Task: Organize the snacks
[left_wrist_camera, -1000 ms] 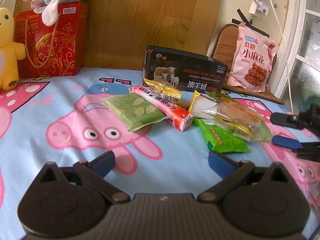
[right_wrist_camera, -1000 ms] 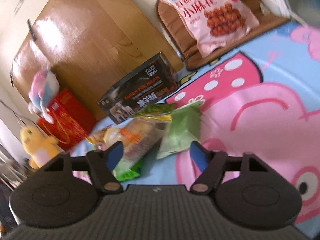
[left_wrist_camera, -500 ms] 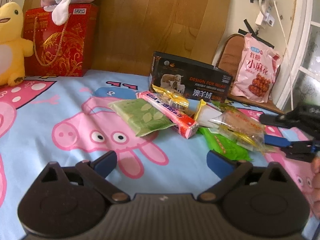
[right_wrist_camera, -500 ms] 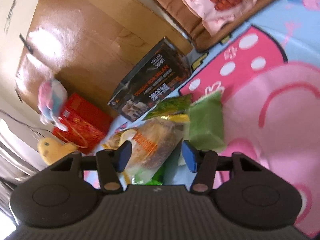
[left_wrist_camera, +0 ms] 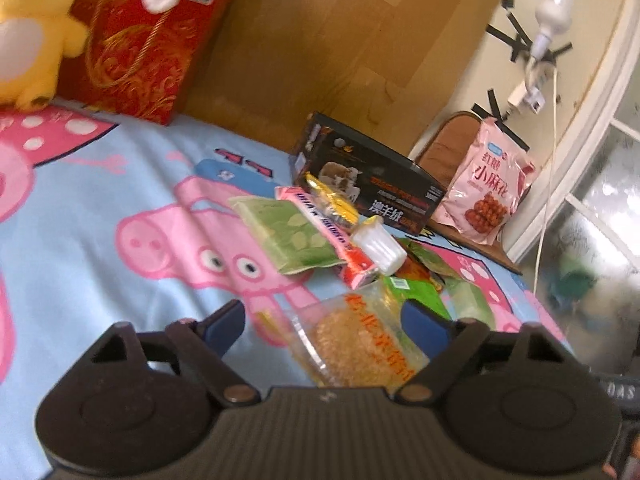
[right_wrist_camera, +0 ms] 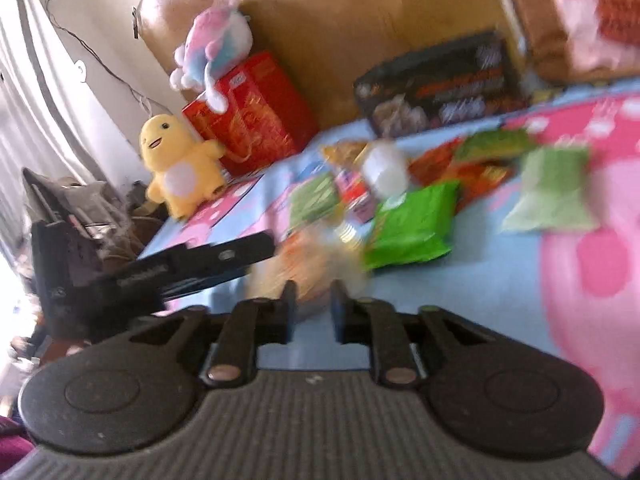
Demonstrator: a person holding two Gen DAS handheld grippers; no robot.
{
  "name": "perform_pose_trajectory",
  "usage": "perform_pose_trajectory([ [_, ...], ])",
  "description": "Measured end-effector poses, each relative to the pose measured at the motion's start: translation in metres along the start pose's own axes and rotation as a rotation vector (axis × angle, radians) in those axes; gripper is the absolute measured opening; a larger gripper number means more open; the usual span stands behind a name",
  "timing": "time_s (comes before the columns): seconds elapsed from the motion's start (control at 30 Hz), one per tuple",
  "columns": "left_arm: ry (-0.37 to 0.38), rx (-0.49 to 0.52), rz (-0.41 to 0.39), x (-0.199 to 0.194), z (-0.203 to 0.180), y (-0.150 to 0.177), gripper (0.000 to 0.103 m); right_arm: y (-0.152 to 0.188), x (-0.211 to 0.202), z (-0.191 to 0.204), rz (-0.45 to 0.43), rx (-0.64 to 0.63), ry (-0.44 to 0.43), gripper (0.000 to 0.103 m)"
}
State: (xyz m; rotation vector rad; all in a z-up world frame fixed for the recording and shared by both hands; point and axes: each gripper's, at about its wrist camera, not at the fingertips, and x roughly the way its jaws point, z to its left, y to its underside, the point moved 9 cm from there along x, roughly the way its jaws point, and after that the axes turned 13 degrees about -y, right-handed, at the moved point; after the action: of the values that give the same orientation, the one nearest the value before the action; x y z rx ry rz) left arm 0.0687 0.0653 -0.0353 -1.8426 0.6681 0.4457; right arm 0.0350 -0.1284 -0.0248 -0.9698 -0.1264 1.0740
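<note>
My right gripper (right_wrist_camera: 313, 309) is closing, seemingly on the clear cracker packet (left_wrist_camera: 362, 342) between my wide, narrowing left gripper (left_wrist_camera: 322, 326); I should lift it toward twelve o'clock slowly.

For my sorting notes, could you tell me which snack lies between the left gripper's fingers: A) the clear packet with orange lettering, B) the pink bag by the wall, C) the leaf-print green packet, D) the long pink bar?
A: the clear packet with orange lettering sits between the left gripper fingers, whose jaws are closing.

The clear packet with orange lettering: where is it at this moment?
In the left wrist view, the clear packet sits low at centre between the left gripper's closing jaws, just in front of the bright green packet.
</note>
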Motion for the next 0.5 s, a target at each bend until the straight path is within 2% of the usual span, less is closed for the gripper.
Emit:
perform_pose_trajectory([
  [0.03,0.017,-0.015,0.02,-0.002,0.002,0.001,0.083,-0.005,-0.009,-0.003,-0.035,-0.02,0.031,0.038],
  [0.1,0.045,-0.032,0.064,-0.004,0.003,0.004,0.077,-0.011,-0.022,-0.013,-0.084,-0.037,0.074,0.039],
  [0.17,0.056,-0.021,0.101,-0.005,-0.001,0.008,0.071,-0.017,-0.024,-0.026,-0.092,-0.025,0.09,0.039],
  [0.23,0.063,0.0,0.129,-0.003,-0.008,0.014,0.059,-0.019,-0.017,-0.033,-0.086,-0.018,0.074,0.039],
  [0.33,0.037,0.025,0.165,0.005,-0.011,0.022,0.046,-0.018,0.003,-0.032,-0.045,-0.018,0.028,0.039],
  [0.4,0.023,0.029,0.16,0.004,-0.012,0.022,0.043,-0.009,0.018,-0.03,0.006,-0.004,0.011,0.037],
  [0.47,0.022,0.027,0.162,0.003,-0.013,0.021,0.043,0.004,0.034,-0.028,0.081,0.022,-0.031,0.021],
  [0.5,0.015,0.032,0.161,0.003,-0.014,0.02,0.043,0.008,0.036,-0.023,0.087,0.017,-0.057,0.021],
])
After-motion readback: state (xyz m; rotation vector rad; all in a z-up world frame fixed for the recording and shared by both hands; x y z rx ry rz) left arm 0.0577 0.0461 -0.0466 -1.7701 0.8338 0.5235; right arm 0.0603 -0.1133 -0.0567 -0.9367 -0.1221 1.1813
